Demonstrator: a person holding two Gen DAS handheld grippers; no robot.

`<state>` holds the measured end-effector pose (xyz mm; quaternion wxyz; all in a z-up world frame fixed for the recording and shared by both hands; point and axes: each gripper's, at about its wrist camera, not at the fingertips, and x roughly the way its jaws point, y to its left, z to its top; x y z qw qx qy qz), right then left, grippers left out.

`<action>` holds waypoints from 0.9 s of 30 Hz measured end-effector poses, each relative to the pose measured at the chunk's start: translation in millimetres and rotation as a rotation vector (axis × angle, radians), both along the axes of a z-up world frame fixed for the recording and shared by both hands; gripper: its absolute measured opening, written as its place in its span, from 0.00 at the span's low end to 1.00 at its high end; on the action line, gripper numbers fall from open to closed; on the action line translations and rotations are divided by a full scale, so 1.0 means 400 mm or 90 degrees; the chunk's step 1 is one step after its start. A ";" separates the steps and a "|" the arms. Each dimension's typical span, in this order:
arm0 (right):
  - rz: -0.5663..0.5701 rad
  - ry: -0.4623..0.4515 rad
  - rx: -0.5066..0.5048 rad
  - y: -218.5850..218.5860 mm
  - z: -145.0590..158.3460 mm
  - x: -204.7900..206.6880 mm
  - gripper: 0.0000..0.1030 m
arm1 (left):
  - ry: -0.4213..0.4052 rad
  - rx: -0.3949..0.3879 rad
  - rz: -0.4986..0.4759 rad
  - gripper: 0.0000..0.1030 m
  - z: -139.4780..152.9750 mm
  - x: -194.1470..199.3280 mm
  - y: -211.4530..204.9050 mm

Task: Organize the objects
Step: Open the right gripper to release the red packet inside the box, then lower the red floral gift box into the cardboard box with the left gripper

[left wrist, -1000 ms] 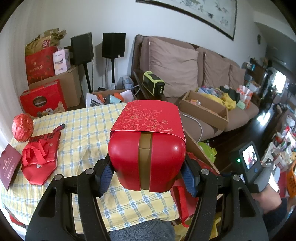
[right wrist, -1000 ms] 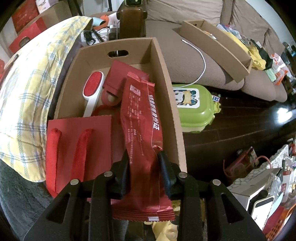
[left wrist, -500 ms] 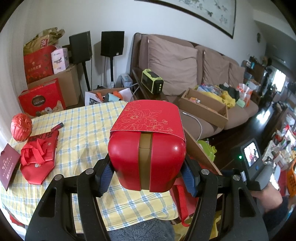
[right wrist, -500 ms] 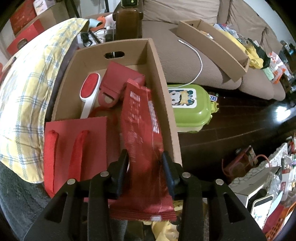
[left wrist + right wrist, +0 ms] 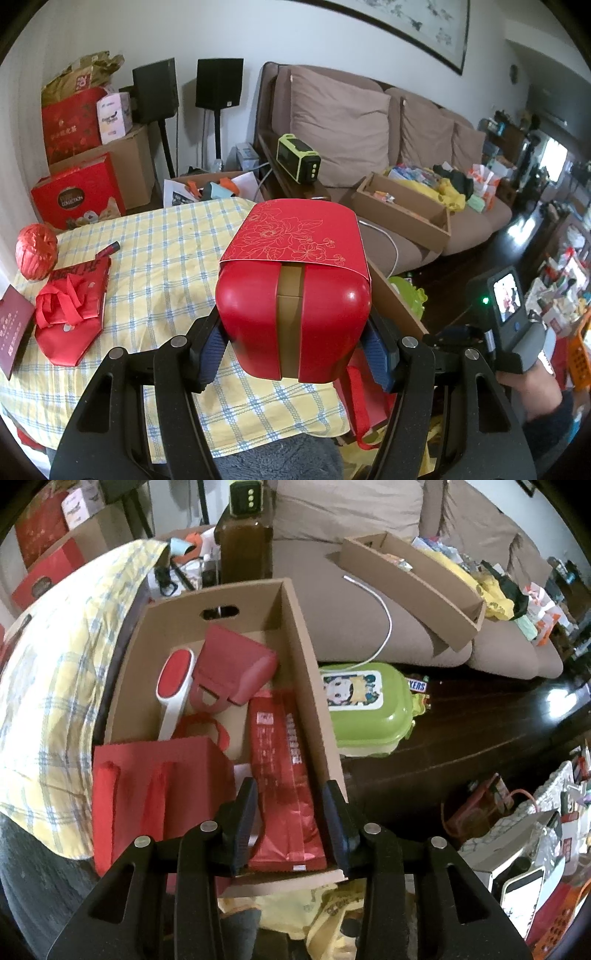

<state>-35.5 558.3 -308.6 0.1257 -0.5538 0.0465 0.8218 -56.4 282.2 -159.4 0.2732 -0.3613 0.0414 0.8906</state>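
A red box [image 5: 293, 314] with a brown centre band and a gold-flowered red sleeve is clamped between the blue pads of the left gripper [image 5: 295, 349], held above the near edge of the yellow checked tablecloth [image 5: 159, 266]. On the cloth at 9 o'clock a red fabric bag [image 5: 70, 310], a red foil ball [image 5: 36, 250] and a dark red booklet [image 5: 13, 328] are seen. At 3 o'clock the other gripper's screen unit [image 5: 508, 317] is held by a hand [image 5: 532, 387]. In the right wrist view the jaws of the right gripper [image 5: 290, 821] are opening; a red snack packet [image 5: 282, 779] lies between them, pads apart from it, inside the cardboard box [image 5: 306, 672] along its right wall. Also in the box: a red paper bag [image 5: 159, 790] at 8 o'clock, a lint brush [image 5: 173, 686] and a red pouch [image 5: 232, 664] at 11 o'clock. A green lidded container [image 5: 364, 705] sits just beside the box at 2 o'clock.
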 end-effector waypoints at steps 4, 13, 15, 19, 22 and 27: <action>-0.006 0.014 0.010 0.001 0.012 -0.001 0.43 | -0.004 -0.002 -0.003 0.60 -0.007 0.001 0.004; -0.013 0.038 0.034 0.006 0.030 -0.003 0.61 | -0.031 0.005 -0.025 0.60 -0.034 0.002 0.027; -0.016 0.040 0.035 0.008 0.032 -0.003 0.63 | -0.035 0.003 -0.029 0.60 -0.040 0.006 0.035; -0.020 0.050 0.034 0.011 0.038 -0.001 0.69 | -0.047 -0.001 -0.043 0.60 -0.053 0.012 0.053; -0.025 0.063 0.030 0.014 0.046 0.001 0.73 | -0.047 -0.004 -0.048 0.60 -0.055 0.021 0.065; -0.036 0.081 0.026 0.022 0.059 0.003 0.75 | -0.054 -0.009 -0.059 0.60 -0.067 0.026 0.090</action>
